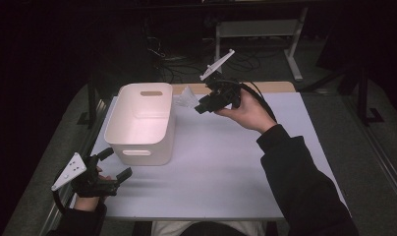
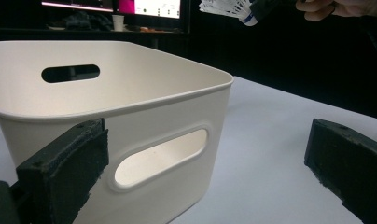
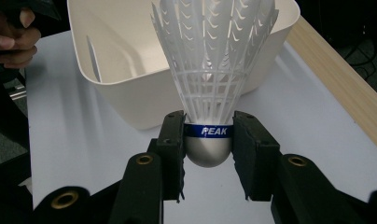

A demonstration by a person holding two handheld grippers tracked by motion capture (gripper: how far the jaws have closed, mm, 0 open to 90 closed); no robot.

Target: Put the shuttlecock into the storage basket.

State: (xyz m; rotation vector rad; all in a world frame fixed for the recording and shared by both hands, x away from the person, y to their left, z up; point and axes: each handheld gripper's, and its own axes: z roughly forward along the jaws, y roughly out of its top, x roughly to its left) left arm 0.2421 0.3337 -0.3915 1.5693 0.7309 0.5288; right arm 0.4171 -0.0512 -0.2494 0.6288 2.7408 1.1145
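In the high view, the right gripper [image 1: 199, 105] is hovering above the table's [image 1: 226, 167] far edge, just beside the far right corner of the white bin [image 1: 142, 123]. It is pinching a white shuttlecock [image 1: 185, 97], whose skirt is pointing toward the bin and hanging in the air clear of the table top. The bin is sitting on the left part of the table, its long side running from the far edge toward the near one. The left gripper [image 1: 117, 164] is resting at the table's near left corner, its jaws standing spread with nothing between them, aimed at the bin's near wall.

In the left gripper view, the two black jaws are standing wide apart, the left one in front of the bin's [image 2: 130, 107] near wall beside its handle slot [image 2: 161, 156], the right one over bare table [image 2: 270, 154]. High at the top edge, the shuttlecock [image 2: 228, 8] is showing with a blue band at its base, held by the other gripper.

In the right gripper view, the right gripper [image 3: 209, 140] is clamping the shuttlecock's [image 3: 212, 56] rounded grey cork, both pads pressing on the blue band marked PEAK. The skirt is pointing away from the camera toward the bin [image 3: 126, 65], overlapping its open inside. A wooden strip [image 3: 336, 79] is running along the table's edge at the right.
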